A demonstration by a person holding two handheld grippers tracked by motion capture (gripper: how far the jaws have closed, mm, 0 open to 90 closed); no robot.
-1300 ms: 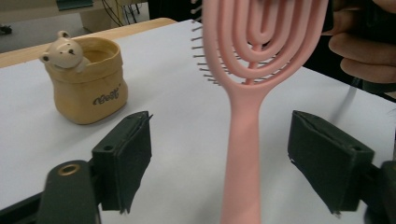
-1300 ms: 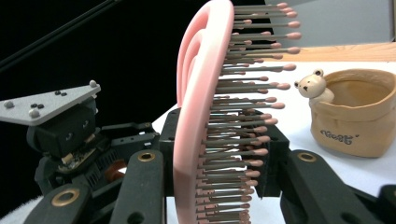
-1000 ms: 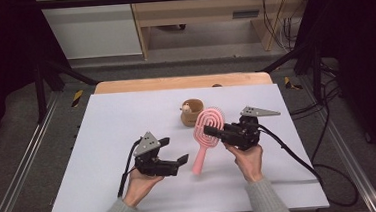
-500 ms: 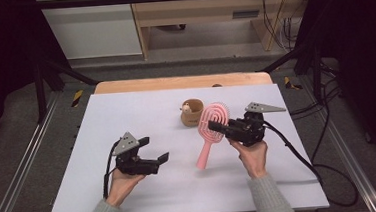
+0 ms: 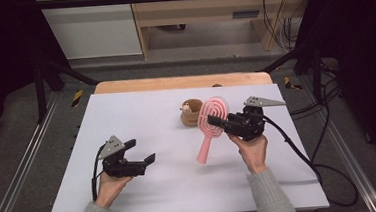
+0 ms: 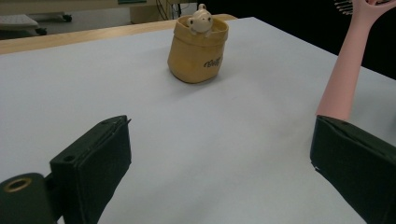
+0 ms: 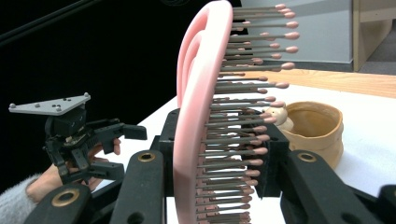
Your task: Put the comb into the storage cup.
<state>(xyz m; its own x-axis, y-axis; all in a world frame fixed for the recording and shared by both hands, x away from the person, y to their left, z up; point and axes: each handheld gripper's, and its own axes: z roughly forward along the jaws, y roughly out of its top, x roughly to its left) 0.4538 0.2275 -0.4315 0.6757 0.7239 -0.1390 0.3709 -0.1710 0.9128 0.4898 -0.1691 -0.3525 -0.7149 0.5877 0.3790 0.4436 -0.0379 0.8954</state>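
The right tongs (image 5: 223,122) clamped a pink hairbrush (image 5: 209,127) by its head above the counter (image 5: 141,114), just beside a tan fabric pouch (image 5: 191,114) with a small bear figure (image 6: 200,19) peeking from its mouth, while the left tongs (image 5: 146,160) stood wide and empty, well apart from both.

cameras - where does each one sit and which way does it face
High view: above the person's side, looking forward and down at the table; forearms, both hands show.
Left gripper view: on the left gripper, facing the pot; open jaws.
Right gripper view: on the right gripper, clamping the brush.
All three share pot and brush.
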